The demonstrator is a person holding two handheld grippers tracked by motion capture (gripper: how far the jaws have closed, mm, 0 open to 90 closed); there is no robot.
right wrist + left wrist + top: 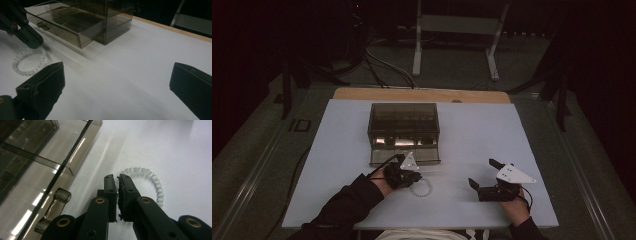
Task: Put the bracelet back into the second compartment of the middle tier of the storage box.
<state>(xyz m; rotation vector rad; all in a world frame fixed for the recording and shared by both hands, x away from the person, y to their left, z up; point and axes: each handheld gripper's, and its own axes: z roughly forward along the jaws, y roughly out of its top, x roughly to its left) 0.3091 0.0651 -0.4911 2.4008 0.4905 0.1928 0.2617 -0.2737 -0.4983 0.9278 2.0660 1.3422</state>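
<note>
A bracelet of white beads [420,188] lies on the white table in front of a smoky clear drawer box [404,122]. The box's bottom drawer [387,157] is pulled out. My left gripper [414,178] points down at the bracelet's near-left part. In the left gripper view its jaws stand almost together [117,180] on the bead string, and the rest of the bracelet [156,182] curves out to the right. My right gripper [482,172] rests at the right with its jaws wide apart [116,82] and nothing between them. The right gripper view has the bracelet [28,72] at its left.
The open drawer [37,177] has a clear handle [53,205] close to my left jaws. A wooden strip [422,95] runs along the table's [482,130] far edge. Beyond it, cables and a metal frame [457,30] stand on the dark floor.
</note>
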